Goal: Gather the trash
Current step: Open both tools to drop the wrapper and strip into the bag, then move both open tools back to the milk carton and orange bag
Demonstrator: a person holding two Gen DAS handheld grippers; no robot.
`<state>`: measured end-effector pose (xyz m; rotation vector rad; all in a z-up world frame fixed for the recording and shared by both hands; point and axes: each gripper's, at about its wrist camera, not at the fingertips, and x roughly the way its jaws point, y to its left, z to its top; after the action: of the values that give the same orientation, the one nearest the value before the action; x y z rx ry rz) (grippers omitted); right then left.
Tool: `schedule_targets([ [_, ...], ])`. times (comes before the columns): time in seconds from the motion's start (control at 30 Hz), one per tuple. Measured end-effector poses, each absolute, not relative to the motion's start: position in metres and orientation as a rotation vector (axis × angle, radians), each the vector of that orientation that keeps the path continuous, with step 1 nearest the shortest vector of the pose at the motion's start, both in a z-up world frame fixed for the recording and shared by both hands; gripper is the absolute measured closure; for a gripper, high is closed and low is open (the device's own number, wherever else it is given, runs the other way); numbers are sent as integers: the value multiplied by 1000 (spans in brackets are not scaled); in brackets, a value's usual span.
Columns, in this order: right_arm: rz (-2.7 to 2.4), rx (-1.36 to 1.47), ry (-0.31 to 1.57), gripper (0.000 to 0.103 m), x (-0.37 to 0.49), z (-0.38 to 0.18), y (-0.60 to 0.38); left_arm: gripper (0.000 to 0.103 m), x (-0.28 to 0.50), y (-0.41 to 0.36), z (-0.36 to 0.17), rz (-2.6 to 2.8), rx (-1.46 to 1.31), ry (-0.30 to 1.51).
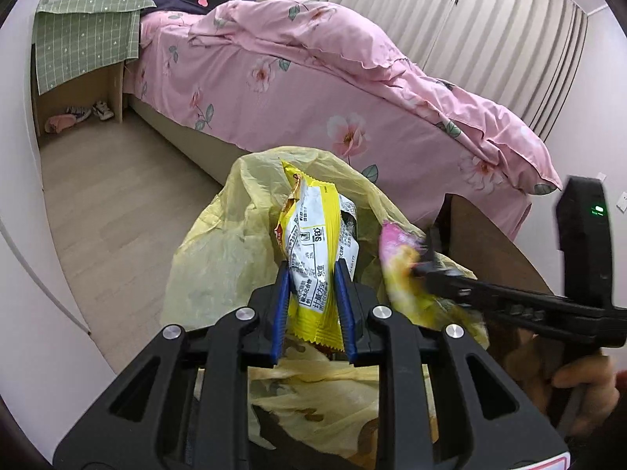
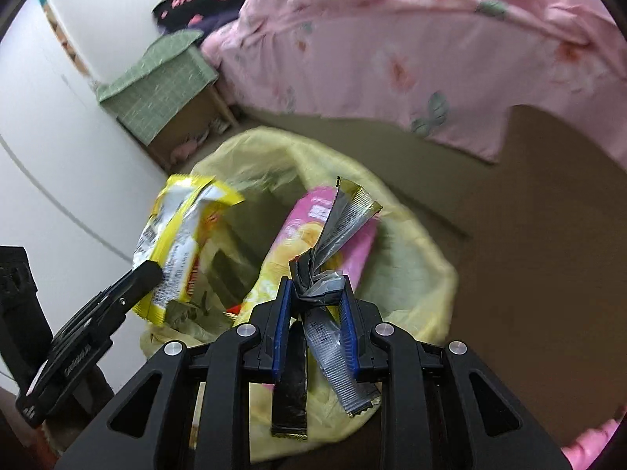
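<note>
A: Your left claw (image 1: 313,293) is clamped on the yellow snack wrapper (image 1: 313,243), holding it above the mouth of the yellow trash bag (image 1: 219,250).

B: And the right one?

A: Your right claw (image 2: 315,309) is clamped on a twisted bundle of silver sachets (image 2: 329,258), together with a pink and yellow wrapper (image 2: 290,243), also over the bag's opening.

B: What's behind?

A: The bed (image 1: 313,90) with its pink floral cover, and a green checked cloth (image 1: 86,35) on the nightstand.

Both hand-held grippers (image 1: 313,270) (image 2: 316,286) tilt downward, jaws clamped.
</note>
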<state>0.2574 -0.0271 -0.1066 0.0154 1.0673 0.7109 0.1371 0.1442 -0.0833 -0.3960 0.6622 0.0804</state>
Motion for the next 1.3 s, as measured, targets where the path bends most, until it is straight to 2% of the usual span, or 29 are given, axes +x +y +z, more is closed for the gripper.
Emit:
schedule_targets([
  [0.1, 763, 21, 1056, 80, 260, -104, -19, 82, 138, 147, -79, 74, -409, 650],
  [0.23, 783, -35, 951, 80, 252, -87, -21, 82, 136, 149, -67, 69, -424, 620],
  [0.33, 775, -57, 941, 77, 248, -85, -28, 74, 140, 144, -63, 32, -421, 629],
  [0.4, 762, -55, 956, 66, 248, -87, -33, 60, 141, 141, -63, 16, -416, 637],
  [0.43, 755, -53, 952, 60, 246, -87, -38, 59, 140, 141, -62, 24, -415, 635],
  [0.47, 755, -53, 946, 58, 243, -87, -41, 58, 138, 143, -61, 32, -417, 631],
  [0.7, 713, -13, 843, 58, 213, -58, -83, 50, 114, 151, -48, 119, -473, 590],
  [0.9, 609, 26, 736, 58, 171, -16, -149, 50, 105, 122, -37, 74, -427, 602],
  [1.1, 471, 53, 670, 58, 131, 2, -228, 48, 99, 48, -31, -82, -338, 655],
  [1.3, 294, 18, 659, 58, 97, -8, -299, 48, 88, -31, -35, -274, -194, 711],
])
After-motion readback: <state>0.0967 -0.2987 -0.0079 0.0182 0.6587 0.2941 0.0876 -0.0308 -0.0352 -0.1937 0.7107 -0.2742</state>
